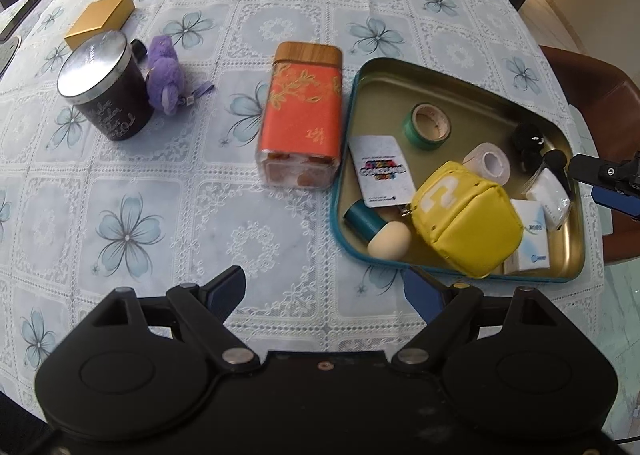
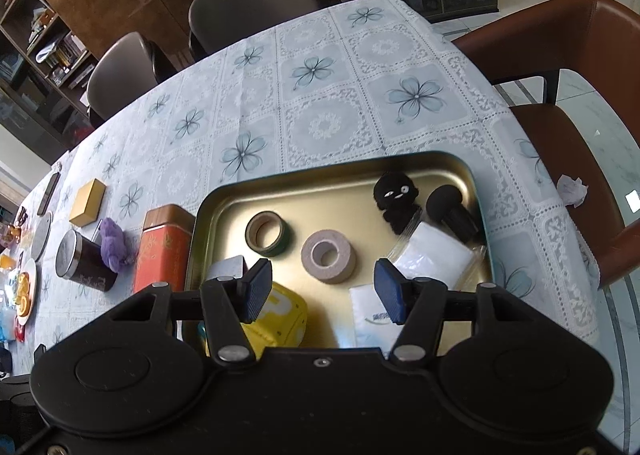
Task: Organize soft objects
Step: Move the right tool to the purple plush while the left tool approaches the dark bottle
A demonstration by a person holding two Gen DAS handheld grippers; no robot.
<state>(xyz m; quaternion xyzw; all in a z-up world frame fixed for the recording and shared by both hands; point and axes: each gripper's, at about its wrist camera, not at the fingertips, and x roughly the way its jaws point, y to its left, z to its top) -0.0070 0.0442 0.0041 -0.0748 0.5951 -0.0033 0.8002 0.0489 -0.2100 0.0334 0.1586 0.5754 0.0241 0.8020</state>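
A: How are the two tools posed?
B: The left hand-held gripper (image 1: 322, 291) hangs above the lace-patterned table (image 1: 160, 183) with jaws wide apart and empty. The right hand-held gripper (image 2: 322, 291) hovers over the gold-lined rectangular metal tray (image 2: 344, 169), also spread and holding nothing.

A: What is hidden?
B: The yellow question-mark cube pouch (image 2: 280, 315) in the tray is largely hidden behind the right tool's left finger and body; the white tissue packet (image 2: 372, 319) is cut off too.

A: Where are the soft things?
B: The purple plush toy (image 1: 164, 75) lies on the table, touching the black lidded jar (image 1: 106, 89), long axis running away from the left camera. The black plush figure (image 2: 396, 199) lies in the tray's far right corner, face up.
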